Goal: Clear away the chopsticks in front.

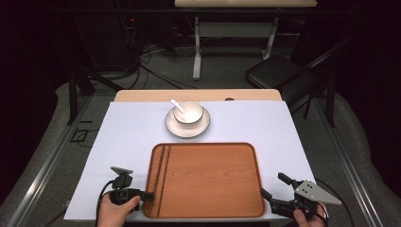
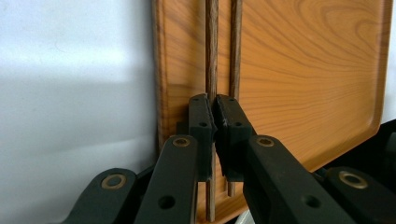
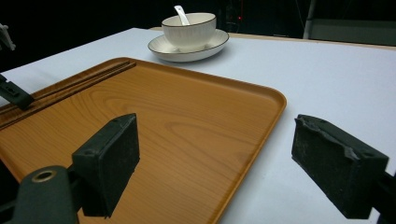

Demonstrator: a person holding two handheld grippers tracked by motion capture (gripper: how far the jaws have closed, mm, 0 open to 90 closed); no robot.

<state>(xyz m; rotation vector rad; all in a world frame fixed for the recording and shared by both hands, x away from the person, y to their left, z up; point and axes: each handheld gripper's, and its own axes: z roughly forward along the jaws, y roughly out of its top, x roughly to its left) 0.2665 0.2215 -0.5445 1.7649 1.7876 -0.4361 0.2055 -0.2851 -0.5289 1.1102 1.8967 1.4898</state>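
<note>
Tray [image 1: 208, 179] filling desk [image 1: 132, 137] centre; bare sheet beyond, bowl [image 1: 188, 113] at 12 o'clock. Left tongs [image 2: 214, 109] clenched on chopstick [image 2: 211, 51] at 7 o'clock; right tongs [image 3: 217, 168] released, straddling tray's corner at 5 o'clock.

You are working in a lab or recording studio, not a home. Your table [image 1: 118, 142] wears a plain white sheet and stands on grey carpet [image 1: 222, 71] in a dark, black-walled room. Loose cables [image 1: 156, 71] snake over the floor behind it, toward dark gear bearing a small red light [image 1: 132, 20]. A folding chair [image 1: 276, 71] waits at the back right, beside the metal legs of a second table [image 1: 231, 28]. Metal rails [image 1: 47, 156] flank your table.
</note>
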